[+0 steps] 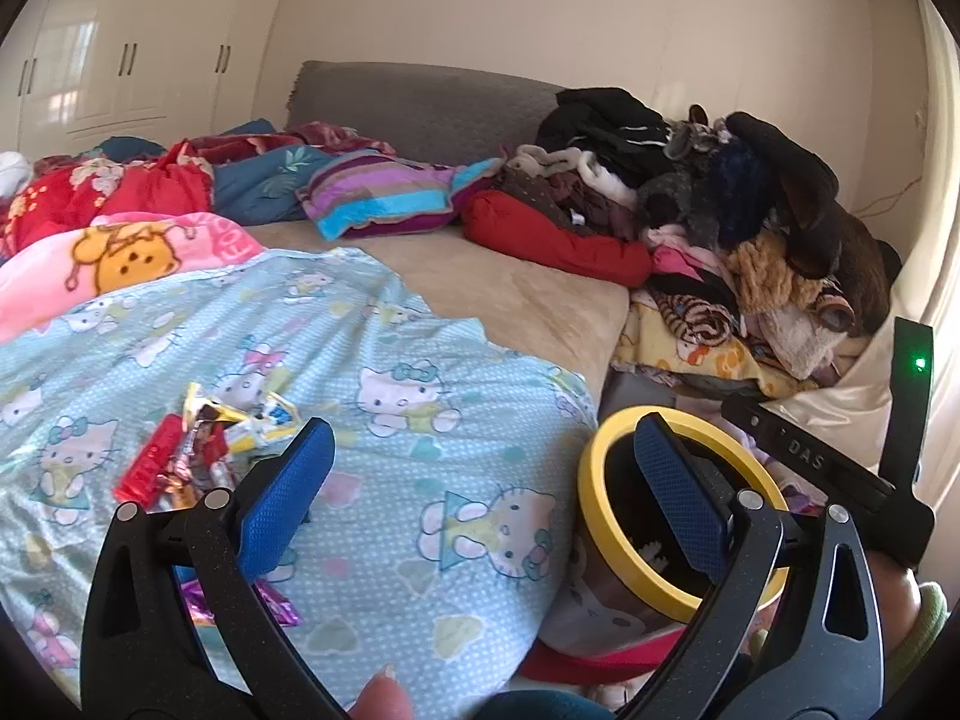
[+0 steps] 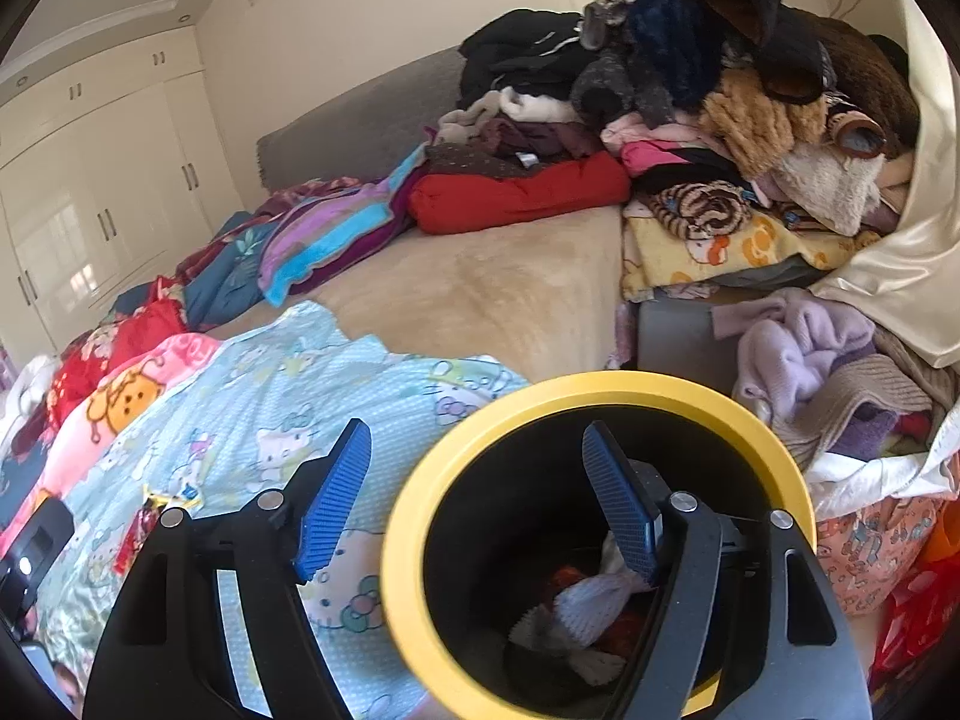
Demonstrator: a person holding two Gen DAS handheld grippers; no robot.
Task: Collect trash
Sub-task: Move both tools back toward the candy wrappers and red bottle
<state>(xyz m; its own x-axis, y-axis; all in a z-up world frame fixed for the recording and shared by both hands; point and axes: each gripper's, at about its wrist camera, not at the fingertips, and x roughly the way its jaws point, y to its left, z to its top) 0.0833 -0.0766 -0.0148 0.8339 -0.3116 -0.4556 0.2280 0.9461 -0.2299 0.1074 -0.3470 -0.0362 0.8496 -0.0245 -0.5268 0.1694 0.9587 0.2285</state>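
Bedroom, cluttered bed (image 1: 528,300). Bin (image 2: 414,540) parked at the bed edge so wrappers (image 1: 198,450) on the blanket (image 1: 384,480) are a short carry. Left tongs (image 1: 480,480) apart, empty. Right tongs (image 2: 480,498) apart over the bin mouth, nothing held.

Pale blue cat-print bedding, bright wrappers and a yellow-rimmed bin

The quilt (image 1: 372,324) is light blue with white dots and white cartoon cats; the blanket (image 1: 120,258) beside it is pink with an orange cartoon bear. The candy wrappers (image 1: 204,450) are red, yellow, white and silver, one purple. The trash bin (image 2: 414,540) has a yellow rim and black inside, holding white and red scraps. The bedsheet (image 1: 528,294) is beige, the headboard (image 1: 420,102) grey, the pillow (image 1: 384,198) striped purple, turquoise and lilac, the wardrobe (image 1: 120,60) glossy cream. Both grippers' pads (image 1: 288,492) are blue and textured on black frames.
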